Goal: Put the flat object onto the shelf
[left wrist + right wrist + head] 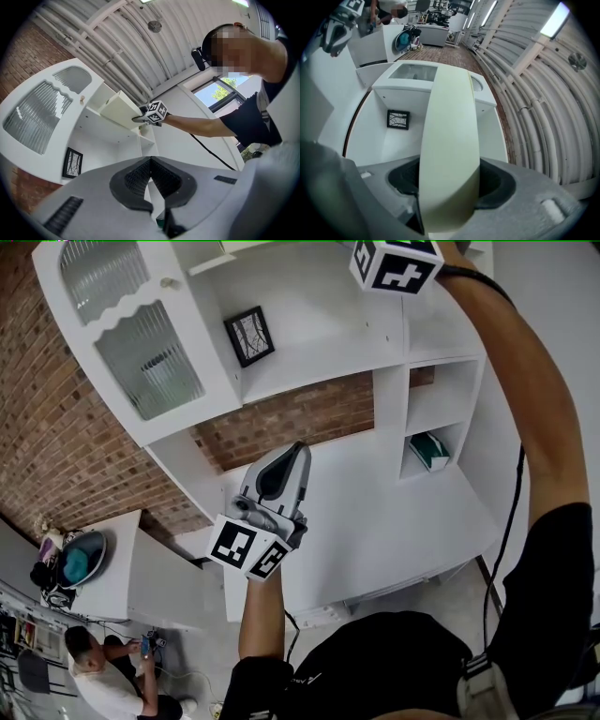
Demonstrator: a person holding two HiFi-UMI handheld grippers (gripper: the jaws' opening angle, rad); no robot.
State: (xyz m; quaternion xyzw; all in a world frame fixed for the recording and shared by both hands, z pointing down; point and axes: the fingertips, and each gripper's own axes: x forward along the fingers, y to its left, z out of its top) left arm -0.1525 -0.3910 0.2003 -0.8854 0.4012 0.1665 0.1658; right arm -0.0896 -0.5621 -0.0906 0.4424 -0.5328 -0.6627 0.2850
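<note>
Head view, looking steeply down at a white shelf unit (389,409) set vs. a brick wall (56,427). Your R arm stretches up to the frame's top edge, where only the R claw's marker cube (396,263) shows. Your L claw (296,454) hangs low at centre, over the unit's wide lower surface, touching nothing. A small framed picture (249,336) leans in an open bay. A glass door (150,357) sits at the unit's upper left, and a teal object (429,450) lies in a small cubby at right. A person (103,667) sits on the floor, bottom left.

R gripper view: your R claw (451,172) is clamped on the board (450,131), a flat, pale cream panel. It fills the gap btw. the jaws, a pad pressed on each side, and runs straight out away from you. Past it, lower down, is the bay with the picture (398,119).

L gripper view: your L claw (151,160) has its jaws closed together, pads meeting, nothing btw. them. Beyond it, the R claw (140,118) holds the board (117,108) by its near end. The board is up at the unit's top level, above the picture's bay, and tilted. Can't tell whether it touches the shelf yet.
</note>
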